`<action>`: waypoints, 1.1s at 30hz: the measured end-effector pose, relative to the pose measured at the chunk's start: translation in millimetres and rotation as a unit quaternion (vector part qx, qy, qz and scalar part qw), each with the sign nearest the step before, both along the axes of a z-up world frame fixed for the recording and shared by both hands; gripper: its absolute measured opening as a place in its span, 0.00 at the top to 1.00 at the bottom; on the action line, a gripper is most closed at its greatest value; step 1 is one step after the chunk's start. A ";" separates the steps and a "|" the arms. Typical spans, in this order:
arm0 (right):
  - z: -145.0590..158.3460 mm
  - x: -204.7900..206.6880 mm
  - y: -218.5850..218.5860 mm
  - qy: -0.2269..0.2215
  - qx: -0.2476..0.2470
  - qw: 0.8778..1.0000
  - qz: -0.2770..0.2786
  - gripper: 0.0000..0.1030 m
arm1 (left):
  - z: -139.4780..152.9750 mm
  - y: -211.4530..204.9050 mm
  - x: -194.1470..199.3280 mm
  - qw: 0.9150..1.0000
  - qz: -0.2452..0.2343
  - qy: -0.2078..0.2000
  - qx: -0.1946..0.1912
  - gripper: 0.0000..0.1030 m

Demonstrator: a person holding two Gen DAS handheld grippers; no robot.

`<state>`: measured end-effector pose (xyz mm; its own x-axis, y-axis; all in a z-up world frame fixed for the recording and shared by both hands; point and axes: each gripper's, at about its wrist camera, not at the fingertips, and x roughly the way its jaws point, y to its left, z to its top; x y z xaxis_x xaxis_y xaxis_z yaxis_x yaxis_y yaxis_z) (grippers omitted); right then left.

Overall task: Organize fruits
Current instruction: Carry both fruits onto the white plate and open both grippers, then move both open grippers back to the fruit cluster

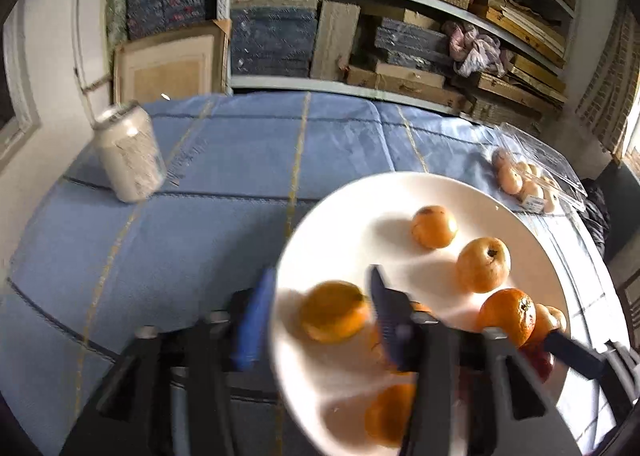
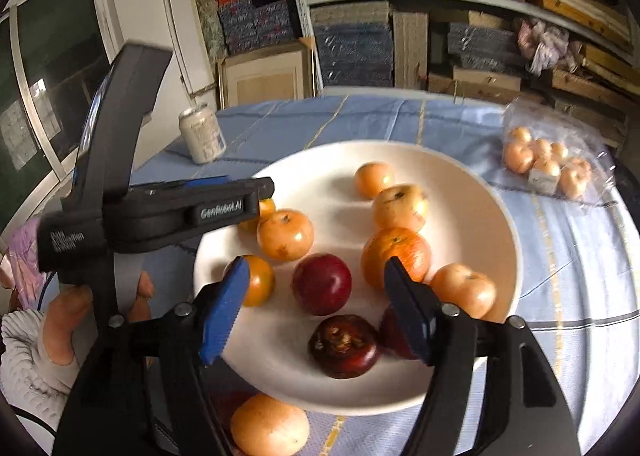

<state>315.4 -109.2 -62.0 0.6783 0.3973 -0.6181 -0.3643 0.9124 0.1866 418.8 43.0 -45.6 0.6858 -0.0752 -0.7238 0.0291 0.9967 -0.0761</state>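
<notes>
The blue tablecloth (image 2: 568,256) ran off every edge. My white plate (image 2: 472,191) held most of the fruit, its near rim hidden behind my right gripper (image 2: 316,304), whose jaws stood apart, gripping nothing, over a dark red plum (image 2: 322,284). My left gripper (image 1: 320,316) was blurred, parted around an orange (image 1: 334,310) without pressing. One orange fruit (image 2: 268,424) lay off the plate.

Orange and dark red fruits (image 2: 322,283) lie scattered on a white plate (image 2: 472,191).
</notes>
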 end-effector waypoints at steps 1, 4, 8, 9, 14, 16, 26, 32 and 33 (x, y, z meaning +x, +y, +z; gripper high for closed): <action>6.3 -2.9 -3.9 -0.007 0.004 1.000 -0.003 0.34 | 4.1 1.7 -3.3 1.000 0.002 -0.006 -0.002 0.37; 42.8 -30.4 -25.4 -0.053 0.036 0.998 -0.018 0.33 | 30.3 9.4 -19.0 0.999 0.002 -0.028 -0.022 0.37; 80.4 -75.7 -49.1 -0.119 0.056 0.991 -0.039 0.14 | 59.6 13.3 -50.2 0.998 -0.002 -0.049 -0.025 0.36; 84.2 -84.7 -53.3 -0.128 0.059 0.989 -0.043 0.13 | 65.5 11.1 -62.9 0.999 -0.006 -0.053 -0.010 0.36; 56.6 -124.9 -81.3 -0.118 0.084 0.987 -0.068 0.12 | 60.1 15.4 -127.8 0.997 0.003 -0.064 0.041 0.26; 35.4 -133.6 -92.9 -0.091 0.087 0.988 -0.085 0.12 | 48.7 19.5 -152.4 0.998 0.002 -0.052 0.035 0.26; -12.5 -171.5 -114.9 -0.036 0.094 0.989 -0.108 0.11 | -3.3 -21.2 -267.3 0.996 -0.075 -0.025 0.037 0.26; -9.4 -171.8 -117.4 -0.034 0.098 0.988 -0.113 0.10 | -13.8 -53.3 -290.7 0.989 -0.120 -0.037 0.072 0.25; -9.2 -171.9 -116.1 -0.033 0.098 0.988 -0.112 0.10 | -15.5 -55.2 -290.5 0.989 -0.123 -0.037 0.072 0.24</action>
<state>143.5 -225.2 -71.2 0.7992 0.3408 -0.4951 -0.1747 0.9199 0.3511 128.3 -12.1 -61.2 0.7107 -0.1451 -0.6884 0.2715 0.9593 0.0781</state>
